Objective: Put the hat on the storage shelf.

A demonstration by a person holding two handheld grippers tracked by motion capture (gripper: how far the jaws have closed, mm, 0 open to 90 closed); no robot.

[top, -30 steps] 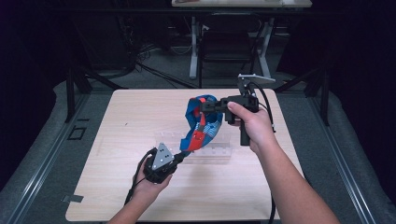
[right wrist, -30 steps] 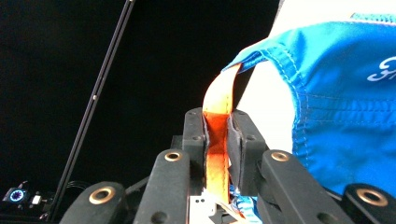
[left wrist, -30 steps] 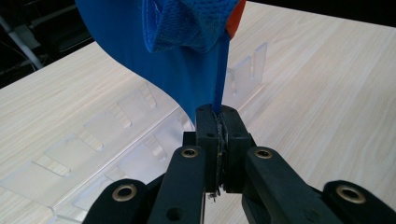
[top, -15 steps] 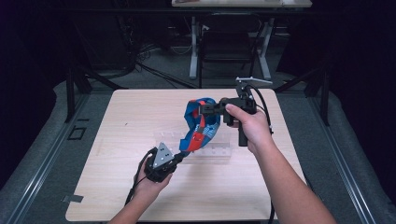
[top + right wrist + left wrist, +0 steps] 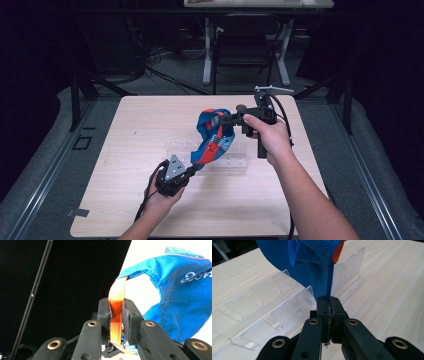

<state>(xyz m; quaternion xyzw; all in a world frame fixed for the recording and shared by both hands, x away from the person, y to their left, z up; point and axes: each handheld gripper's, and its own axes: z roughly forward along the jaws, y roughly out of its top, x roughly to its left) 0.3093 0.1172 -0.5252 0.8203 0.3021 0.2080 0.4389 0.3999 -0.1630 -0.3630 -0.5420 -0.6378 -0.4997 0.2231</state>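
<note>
Blue-and-orange cloth bag (image 5: 212,137) stretched above the table, right hand-held gripper (image 5: 231,120) raised clamping its orange strap, left hand-held gripper (image 5: 192,169) low pinching its blue edge

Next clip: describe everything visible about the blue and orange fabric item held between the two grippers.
The fabric item is blue cloth with mesh panels, orange-red parts and white lettering, possibly a small vest or harness. It hangs stretched in the air above the clear plastic rack on the table. The left gripper pinches its thin blue lower edge; the right gripper is shut on an orange strap at its upper end.
</note>
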